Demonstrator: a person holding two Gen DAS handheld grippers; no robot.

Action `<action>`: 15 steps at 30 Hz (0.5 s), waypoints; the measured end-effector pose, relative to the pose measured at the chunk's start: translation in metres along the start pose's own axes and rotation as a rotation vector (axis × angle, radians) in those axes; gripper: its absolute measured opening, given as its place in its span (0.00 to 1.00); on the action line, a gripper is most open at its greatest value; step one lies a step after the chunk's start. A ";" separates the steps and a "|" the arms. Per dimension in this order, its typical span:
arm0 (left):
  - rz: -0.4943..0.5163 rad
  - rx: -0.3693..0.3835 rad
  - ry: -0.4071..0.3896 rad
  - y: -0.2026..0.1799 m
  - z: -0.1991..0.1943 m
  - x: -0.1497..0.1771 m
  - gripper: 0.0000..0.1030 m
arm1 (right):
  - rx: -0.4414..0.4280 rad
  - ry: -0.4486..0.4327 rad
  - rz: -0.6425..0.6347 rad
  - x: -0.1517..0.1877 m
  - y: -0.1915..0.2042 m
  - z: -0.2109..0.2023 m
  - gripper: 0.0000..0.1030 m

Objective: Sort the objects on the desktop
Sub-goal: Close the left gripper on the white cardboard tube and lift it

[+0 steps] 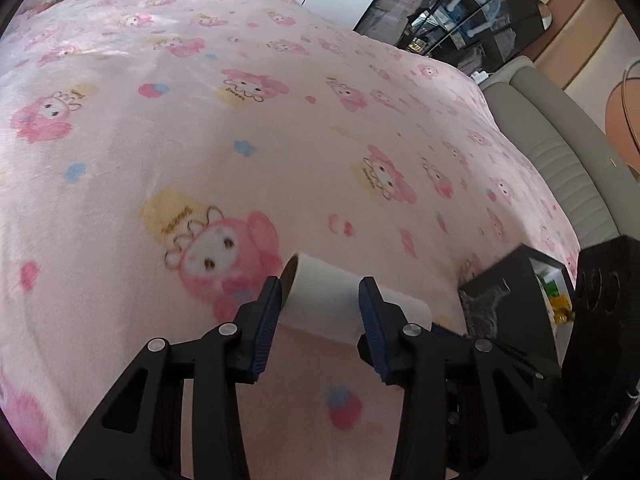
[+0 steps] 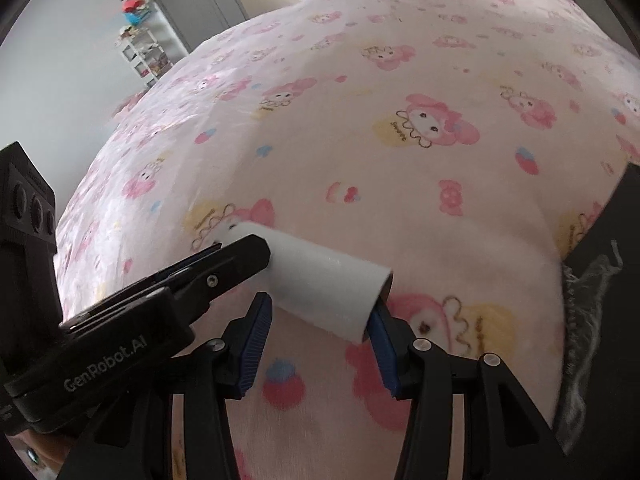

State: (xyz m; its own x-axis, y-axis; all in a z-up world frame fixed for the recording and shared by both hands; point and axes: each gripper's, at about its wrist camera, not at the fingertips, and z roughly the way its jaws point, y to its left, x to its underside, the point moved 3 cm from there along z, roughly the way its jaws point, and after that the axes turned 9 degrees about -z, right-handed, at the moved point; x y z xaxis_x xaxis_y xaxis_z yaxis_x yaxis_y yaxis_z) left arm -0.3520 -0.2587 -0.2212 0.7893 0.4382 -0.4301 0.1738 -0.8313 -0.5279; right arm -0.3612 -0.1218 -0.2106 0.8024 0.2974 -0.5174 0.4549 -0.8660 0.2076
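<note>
A white paper roll (image 1: 332,300) with a brown cardboard core lies level above the pink cartoon blanket (image 1: 200,140). My left gripper (image 1: 320,300) is shut on the roll, one blue pad on each side. In the right wrist view the roll (image 2: 320,280) lies across my right gripper (image 2: 320,320), whose jaws stand apart; its right pad (image 2: 380,340) is at the roll's end, the left pad is clear of it. The left gripper's black fingers (image 2: 224,260) clamp the roll's far end there.
A black storage box (image 1: 516,292) with small coloured items inside stands at the right on the blanket. A black fabric edge (image 2: 600,280) with loose threads lies at the right. A padded grey headboard (image 1: 560,152) borders the bed. A white shelf (image 2: 144,56) stands by the far wall.
</note>
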 end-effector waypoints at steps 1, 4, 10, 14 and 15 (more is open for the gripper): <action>-0.001 0.001 -0.002 -0.002 -0.008 0.006 0.38 | -0.005 0.000 -0.010 0.004 0.002 -0.006 0.44; -0.010 0.005 -0.010 -0.009 -0.032 0.026 0.38 | -0.023 0.000 -0.028 0.018 0.008 -0.025 0.44; -0.053 0.012 -0.009 -0.024 -0.077 0.081 0.38 | -0.032 0.009 -0.054 0.062 0.021 -0.071 0.44; -0.082 0.048 0.017 -0.040 -0.107 0.129 0.39 | -0.017 -0.007 -0.091 0.103 0.024 -0.113 0.44; -0.084 0.058 0.026 -0.046 -0.115 0.145 0.39 | -0.011 -0.014 -0.104 0.114 0.024 -0.124 0.44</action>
State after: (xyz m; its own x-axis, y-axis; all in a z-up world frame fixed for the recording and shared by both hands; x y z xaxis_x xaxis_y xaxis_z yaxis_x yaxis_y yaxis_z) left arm -0.1783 -0.1966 -0.1753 0.7887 0.4956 -0.3638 0.2062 -0.7707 -0.6029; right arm -0.2107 -0.0584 -0.1614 0.7453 0.3798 -0.5480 0.5394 -0.8265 0.1609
